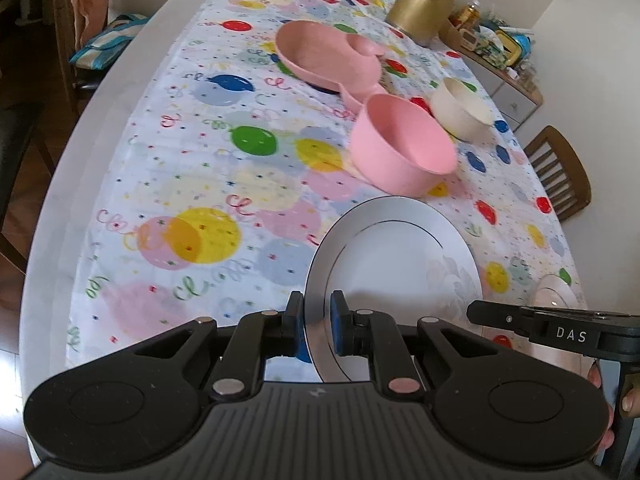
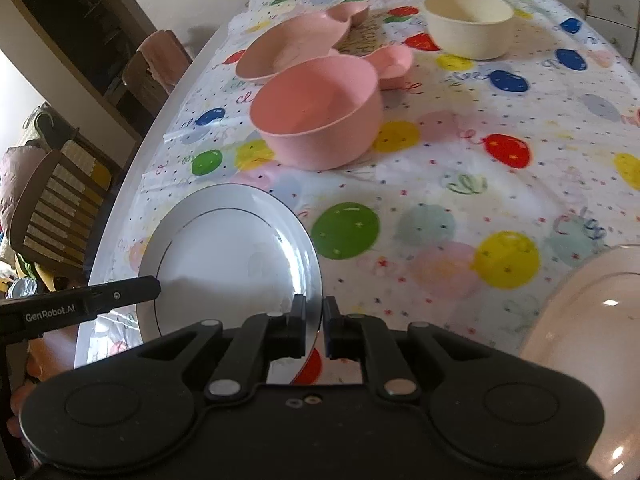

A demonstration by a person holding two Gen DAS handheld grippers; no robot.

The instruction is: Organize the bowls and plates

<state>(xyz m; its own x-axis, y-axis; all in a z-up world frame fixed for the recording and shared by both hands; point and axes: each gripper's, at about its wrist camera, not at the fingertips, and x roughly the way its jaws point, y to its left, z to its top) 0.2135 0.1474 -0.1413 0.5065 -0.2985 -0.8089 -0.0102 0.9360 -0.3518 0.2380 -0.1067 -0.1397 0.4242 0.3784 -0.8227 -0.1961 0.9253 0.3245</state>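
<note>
Both grippers grasp the same white plate (image 1: 400, 256) by opposite edges. In the left wrist view, the left gripper (image 1: 318, 324) pinches the plate's rim at 6 o'clock, its blue-padded fingers (image 1: 339, 328) closed on either side of the edge. In the right wrist view, the right gripper (image 2: 314, 326) is likewise clenched on the rim of the white plate (image 2: 228, 256), which spreads toward 10 o'clock from the fingers. The plate has a thin dark ring inside its rim and appears tilted above the surface (image 1: 120, 120), which is covered with a balloon-print tablecloth (image 1: 208, 168).

Beyond the plate, at 12 o'clock in the left view, stands a pink bowl (image 1: 400, 148), upright on the cloth. Just behind it lies a pink divided plate (image 1: 320, 54), with a cream bowl (image 1: 460, 110) toward 1 o'clock. A gold jug (image 1: 424, 0) stands at the far end. At 4 o'clock in the right view, a glossy pale pink dish (image 2: 592, 340) shows close and blurred.
</note>
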